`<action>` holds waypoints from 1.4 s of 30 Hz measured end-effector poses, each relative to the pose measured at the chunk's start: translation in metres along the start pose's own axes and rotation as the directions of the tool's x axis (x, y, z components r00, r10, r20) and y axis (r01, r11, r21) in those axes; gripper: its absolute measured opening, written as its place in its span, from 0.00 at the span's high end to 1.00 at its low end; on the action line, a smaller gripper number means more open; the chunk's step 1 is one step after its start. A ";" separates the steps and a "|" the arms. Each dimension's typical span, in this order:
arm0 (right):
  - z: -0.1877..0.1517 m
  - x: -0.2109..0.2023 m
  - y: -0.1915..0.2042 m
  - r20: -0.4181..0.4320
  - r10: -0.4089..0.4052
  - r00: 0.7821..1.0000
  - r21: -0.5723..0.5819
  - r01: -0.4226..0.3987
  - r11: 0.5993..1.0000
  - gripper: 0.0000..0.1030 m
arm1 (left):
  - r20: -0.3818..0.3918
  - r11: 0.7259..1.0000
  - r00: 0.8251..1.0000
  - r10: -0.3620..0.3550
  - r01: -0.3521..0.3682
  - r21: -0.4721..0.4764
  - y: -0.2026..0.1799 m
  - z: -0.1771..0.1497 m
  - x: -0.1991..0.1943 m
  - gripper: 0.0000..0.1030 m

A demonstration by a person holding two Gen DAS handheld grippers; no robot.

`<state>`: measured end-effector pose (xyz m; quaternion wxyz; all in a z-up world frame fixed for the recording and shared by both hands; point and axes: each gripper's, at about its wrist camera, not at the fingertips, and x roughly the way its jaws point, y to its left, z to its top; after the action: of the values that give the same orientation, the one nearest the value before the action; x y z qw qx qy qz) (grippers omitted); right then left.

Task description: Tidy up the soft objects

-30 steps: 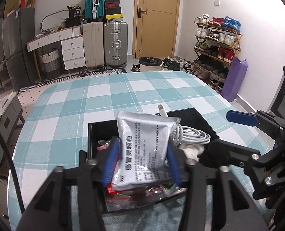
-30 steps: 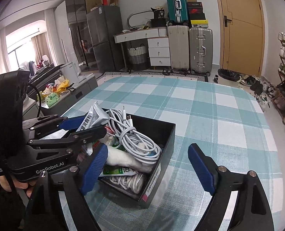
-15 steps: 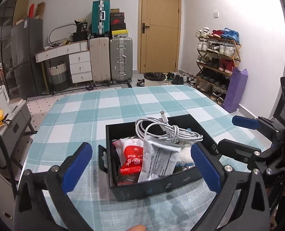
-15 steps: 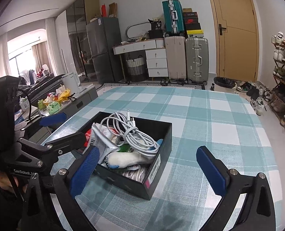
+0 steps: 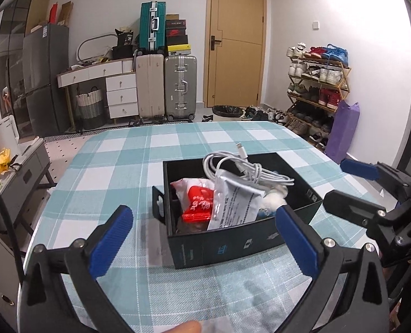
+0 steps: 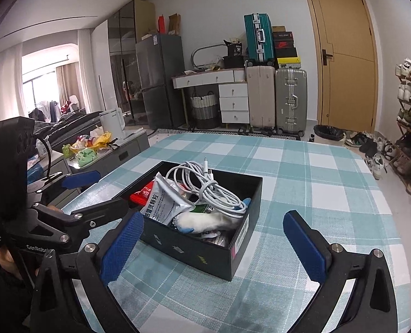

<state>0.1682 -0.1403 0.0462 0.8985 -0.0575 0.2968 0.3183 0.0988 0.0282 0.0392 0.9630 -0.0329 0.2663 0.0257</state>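
A black box [image 5: 233, 242] [image 6: 194, 252] stands on the checked tablecloth. Inside it lie a silver medicine sachet [image 5: 234, 204] [image 6: 165, 202], a red and white packet [image 5: 197, 201], a coiled white cable [image 5: 244, 169] [image 6: 205, 186] and a white fluffy item [image 6: 208, 220]. My left gripper [image 5: 205, 238] hangs open just short of the box's near wall, nothing between its blue pads. My right gripper [image 6: 212, 247] is open too, in front of the box's near corner. Each gripper shows in the other's view, off to the side.
The teal and white checked tablecloth [image 5: 139, 166] [image 6: 316, 194] covers the table. Beyond it stand suitcases [image 5: 166, 86], a white drawer unit [image 5: 121, 94], a wooden door [image 5: 236, 47] and a shoe rack [image 5: 316, 83]. A low grey cabinet with clutter [image 6: 100, 149] stands left of the table.
The left gripper let go of the silver sachet, which now leans in the box, and its jaws opened wide. Both grippers drew back from the box.
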 end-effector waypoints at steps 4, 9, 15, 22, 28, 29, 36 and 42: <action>-0.003 0.001 0.003 0.016 -0.010 1.000 -0.016 0.010 1.000 0.01 | 0.013 1.000 1.000 0.012 -0.012 0.003 0.002 -0.006 0.001 0.00; -0.008 0.004 0.007 0.026 -0.014 1.000 -0.028 0.015 1.000 0.01 | 0.041 1.000 0.999 0.023 -0.022 -0.021 0.008 -0.012 0.002 0.00; -0.012 0.003 0.008 0.055 -0.014 0.998 -0.041 0.017 0.999 0.01 | 0.052 0.998 0.997 0.054 -0.053 -0.024 0.011 -0.016 0.007 0.00; -0.015 0.003 0.006 0.068 -0.015 0.998 -0.038 0.017 0.999 0.01 | 0.056 0.998 0.997 0.054 -0.053 -0.028 0.012 -0.017 0.009 0.00; -0.019 0.005 0.005 0.069 -0.029 0.997 -0.042 0.032 0.999 0.01 | 0.048 0.998 0.997 0.061 -0.060 -0.029 0.012 -0.016 0.012 0.00; -0.019 0.004 0.005 0.071 -0.027 0.997 -0.042 0.030 0.999 0.01 | 0.045 0.998 0.997 0.062 -0.061 -0.028 0.011 -0.016 0.012 0.00; -0.019 0.000 0.003 0.095 -0.023 0.995 -0.032 0.026 0.999 0.01 | 0.047 0.997 0.997 0.064 -0.062 -0.041 0.013 -0.016 0.011 0.00; -0.020 -0.001 0.002 0.101 -0.024 0.995 -0.028 0.027 0.999 0.00 | 0.062 0.997 0.996 0.068 -0.067 -0.033 0.012 -0.016 0.007 0.00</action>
<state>0.1564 -0.1452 0.0312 0.9155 -0.0582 0.2455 0.3135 0.0956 0.0386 0.0210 0.9689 -0.0381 0.2363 0.0634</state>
